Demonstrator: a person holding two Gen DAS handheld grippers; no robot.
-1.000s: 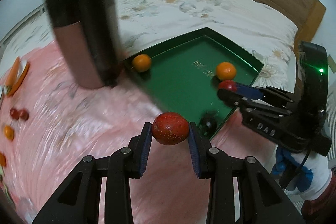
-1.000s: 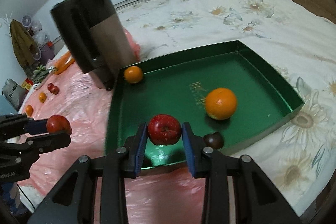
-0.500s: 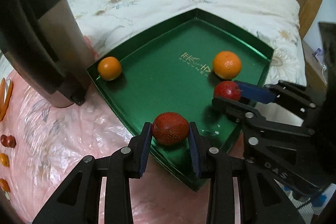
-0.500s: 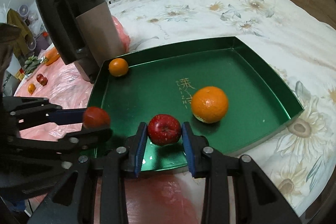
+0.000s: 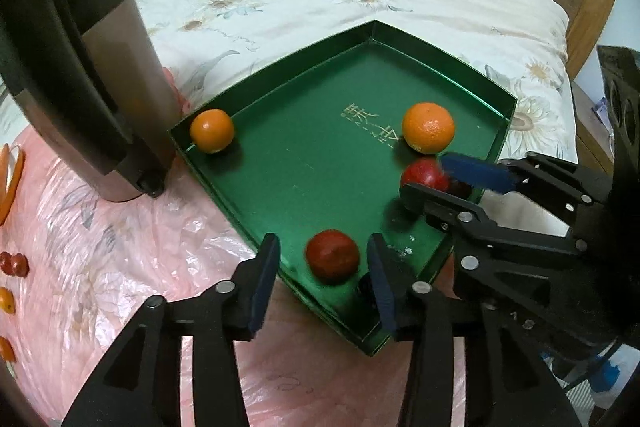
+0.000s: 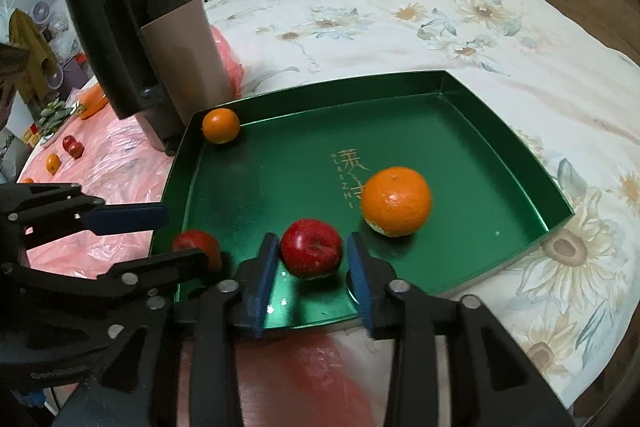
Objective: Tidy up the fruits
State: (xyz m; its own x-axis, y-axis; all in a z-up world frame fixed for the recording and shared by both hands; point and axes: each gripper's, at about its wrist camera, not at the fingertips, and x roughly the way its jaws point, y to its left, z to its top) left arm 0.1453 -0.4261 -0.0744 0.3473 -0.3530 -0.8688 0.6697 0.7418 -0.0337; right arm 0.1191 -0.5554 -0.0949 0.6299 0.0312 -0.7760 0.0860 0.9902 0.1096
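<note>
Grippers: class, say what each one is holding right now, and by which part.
Nothing is held. The left gripper has just opened off its red fruit; the right gripper has just opened off the apple. Both fruits sit free between the jaws.

right tongs [image 6: 313, 263]: just opened | red apple [image 6: 311, 248] between pads, loose | green tray [image 6: 500, 131]: orange [image 6: 397, 201]

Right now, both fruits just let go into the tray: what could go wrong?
1. The left gripper fingers have just been opening; its dark red fruit sits free near the green tray corner wall and may roll.
2. The right gripper has just been opening too; its red apple lies close between the pads, so pulling back could nudge it into the large orange.
3. The two grippers are crowded; retracting together risks a clash.
</note>
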